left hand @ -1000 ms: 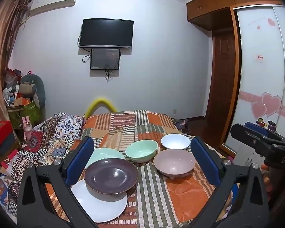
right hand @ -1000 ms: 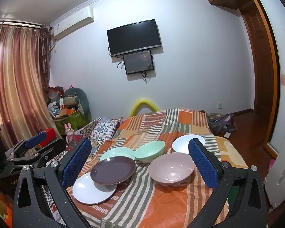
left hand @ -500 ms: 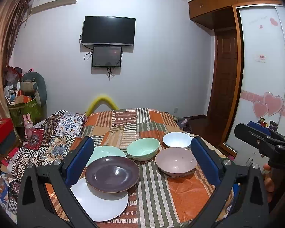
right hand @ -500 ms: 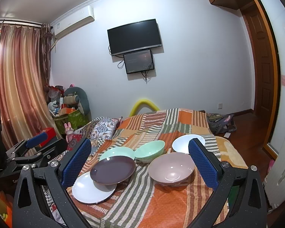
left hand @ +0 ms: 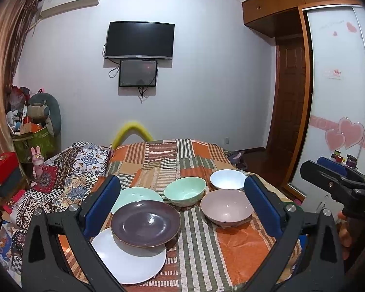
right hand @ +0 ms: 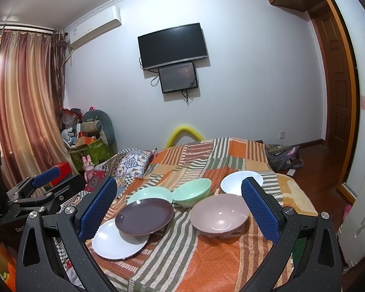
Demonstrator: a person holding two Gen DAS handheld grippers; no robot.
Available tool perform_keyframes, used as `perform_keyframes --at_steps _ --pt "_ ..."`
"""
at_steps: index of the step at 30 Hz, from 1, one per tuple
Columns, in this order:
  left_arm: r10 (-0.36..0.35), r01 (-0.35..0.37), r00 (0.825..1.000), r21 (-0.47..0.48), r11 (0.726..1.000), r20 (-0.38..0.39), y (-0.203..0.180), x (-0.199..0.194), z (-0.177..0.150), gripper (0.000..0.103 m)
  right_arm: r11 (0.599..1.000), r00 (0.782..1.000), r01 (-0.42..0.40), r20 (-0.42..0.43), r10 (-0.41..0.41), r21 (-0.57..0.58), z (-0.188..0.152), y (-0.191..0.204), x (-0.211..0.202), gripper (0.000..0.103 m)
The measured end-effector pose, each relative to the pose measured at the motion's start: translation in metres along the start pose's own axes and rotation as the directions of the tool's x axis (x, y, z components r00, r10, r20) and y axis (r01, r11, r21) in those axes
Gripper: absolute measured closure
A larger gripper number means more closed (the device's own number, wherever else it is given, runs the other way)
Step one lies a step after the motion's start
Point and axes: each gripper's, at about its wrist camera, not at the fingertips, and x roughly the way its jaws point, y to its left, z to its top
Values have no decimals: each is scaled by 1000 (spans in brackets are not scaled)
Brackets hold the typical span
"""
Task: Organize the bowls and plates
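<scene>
Striped bedspread (left hand: 206, 250), bedroom: three plates — purple plate (left hand: 145, 222) overlapping white plate (left hand: 129, 260) and green plate (left hand: 136, 193) — toward left gripper (left hand: 182, 204)'s left finger, three bowls (left hand: 226, 208) unstacked rightward; right gripper (right hand: 178, 204) likewise spread, empty; sorting seemingly unstarted.

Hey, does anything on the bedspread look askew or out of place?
Yes. The dark purple plate sits crooked, propped partly on the white plate and overlapping the green plate, not stacked squarely. The three bowls stand upright and separate; nothing looks spilled or broken.

3 plates (left hand: 145, 222) overlap at left on the bed (left hand: 243, 250); 3 bowls (left hand: 226, 206) sit right.
</scene>
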Motion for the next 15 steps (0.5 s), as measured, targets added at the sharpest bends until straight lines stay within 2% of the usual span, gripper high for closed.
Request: perform_keyframes --at_steps 15 --pt "5 -5 1000 0 1000 6 -1 -1 3 0 1000 1000 1 0 -1 0 0 1 0 1"
